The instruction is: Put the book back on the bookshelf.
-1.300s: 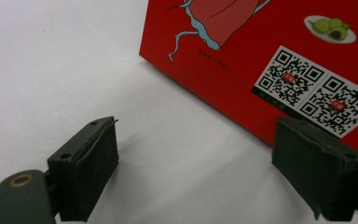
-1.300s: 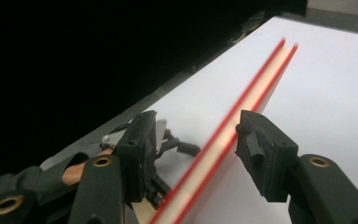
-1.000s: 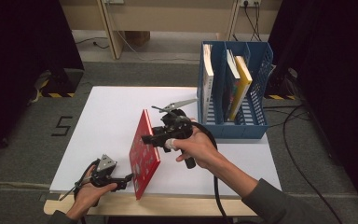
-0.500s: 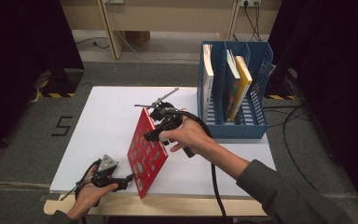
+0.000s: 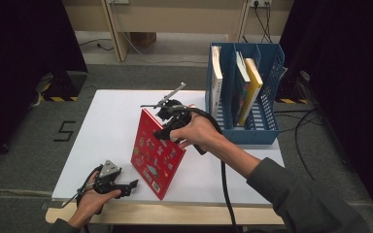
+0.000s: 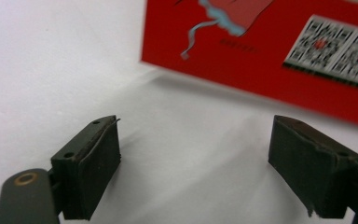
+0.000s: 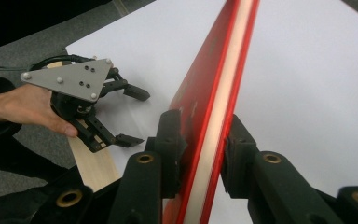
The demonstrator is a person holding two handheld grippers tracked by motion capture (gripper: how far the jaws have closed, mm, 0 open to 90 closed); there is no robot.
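Observation:
A red book (image 5: 154, 156) with small pictures on its cover stands on its lower edge near the table's front, leaning back. My right gripper (image 5: 166, 132) grips its top edge. In the right gripper view both pads press on the covers, so the right gripper (image 7: 203, 140) is shut on the red book (image 7: 223, 70); its jaws have just been closing. My left gripper (image 5: 130, 188) rests at the front left of the table, just left of the book's lower corner. In the left gripper view its jaws (image 6: 214, 172) stand open over bare table, with the book (image 6: 270, 42) just beyond them.
A blue file rack (image 5: 267, 131) holding several upright books stands at the table's back right. The white table (image 5: 111, 116) has bare room at the left and the back. The right gripper's cable trails over the front edge. The left gripper (image 7: 137, 116) sits by the wooden front rim.
The right gripper has closed on the book's top edge and shifted slightly left and up, tipping the book so that more of its cover shows. The left gripper has stayed in place.

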